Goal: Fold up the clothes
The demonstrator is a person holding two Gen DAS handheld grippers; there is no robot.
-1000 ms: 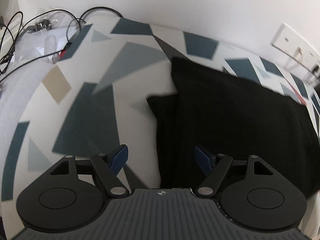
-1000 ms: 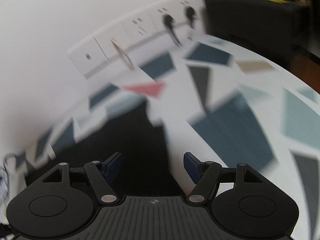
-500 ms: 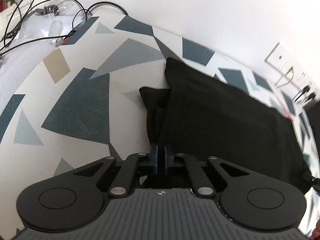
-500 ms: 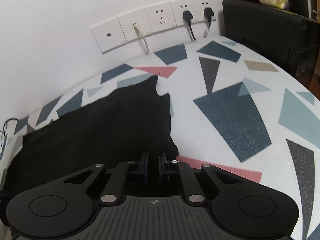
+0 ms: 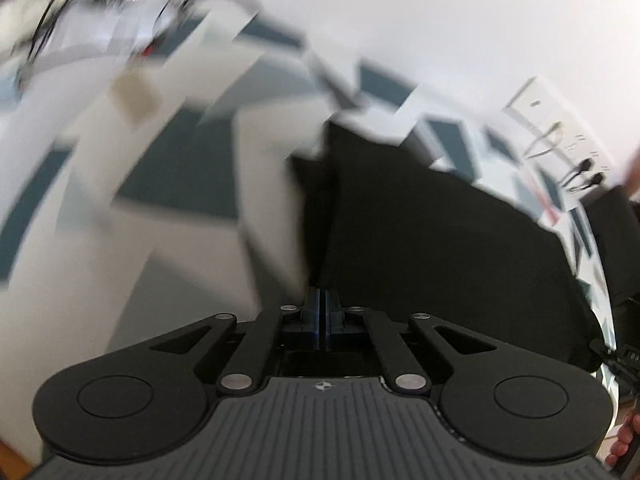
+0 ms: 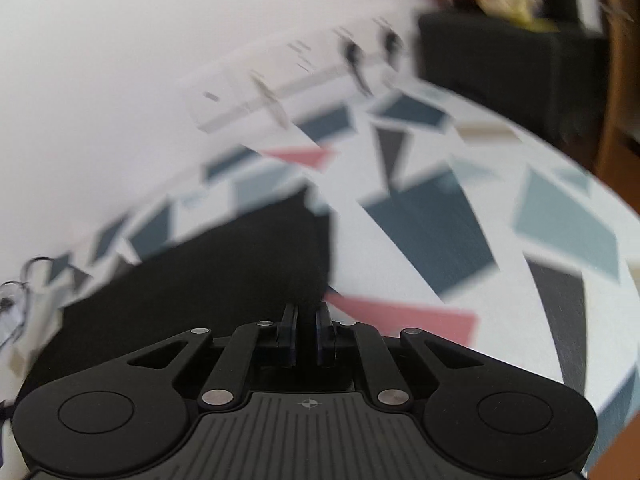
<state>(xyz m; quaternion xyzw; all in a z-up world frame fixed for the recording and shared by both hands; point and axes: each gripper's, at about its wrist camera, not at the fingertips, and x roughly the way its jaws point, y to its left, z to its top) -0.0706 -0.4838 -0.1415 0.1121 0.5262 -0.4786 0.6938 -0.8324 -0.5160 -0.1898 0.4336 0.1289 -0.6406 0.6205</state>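
A black garment point(image 5: 440, 240) lies flat on a table with a geometric patterned cloth point(image 5: 180, 184). In the left wrist view my left gripper point(image 5: 322, 304) is shut, pads together, at the garment's near left corner, where the cloth runs into the fingertips. In the right wrist view the same garment point(image 6: 220, 280) spreads away to the left. My right gripper point(image 6: 306, 320) is shut on the garment's near right corner, with a thin strip of dark cloth between its pads. Both views are smeared by motion.
Wall sockets with plugs and cords point(image 6: 352, 56) line the white wall behind the table point(image 6: 440, 232). A black box point(image 6: 500, 60) stands at the far right. Loose cables and clear plastic point(image 5: 80, 32) lie at the far left. A person's fingers point(image 5: 624, 440) show at the lower right edge.
Both grippers went from wide open to shut on the garment's near corners. Both views then shifted and are now blurred by motion.
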